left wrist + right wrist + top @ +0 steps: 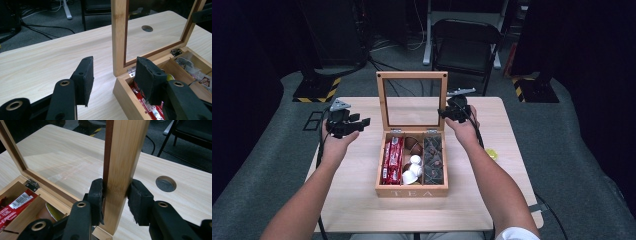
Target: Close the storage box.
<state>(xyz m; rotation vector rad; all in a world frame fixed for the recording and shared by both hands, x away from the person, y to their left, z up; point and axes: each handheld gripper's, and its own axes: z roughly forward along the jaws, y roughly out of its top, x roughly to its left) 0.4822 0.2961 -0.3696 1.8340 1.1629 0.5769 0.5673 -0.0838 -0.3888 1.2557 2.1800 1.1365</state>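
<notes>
A wooden tea box (412,191) stands mid-table with its glass-paned lid (412,75) raised upright. My right gripper (448,113) is shut on the lid's right frame rail (125,150), one pad (96,195) pressing on each side of the wood. My left gripper (357,124) hovers open by the box's back left corner. In the left gripper view its jaws (115,65) straddle that corner without touching it, one over the table and one over the red packets (147,105).
The box holds red packets (392,160), white and brown capsules (413,167) and dark sachets (433,160) in three compartments. A small yellow item (491,153) lies on the table to the right. A cable hole (165,183) is behind the lid. A folding chair (464,45) stands beyond the table.
</notes>
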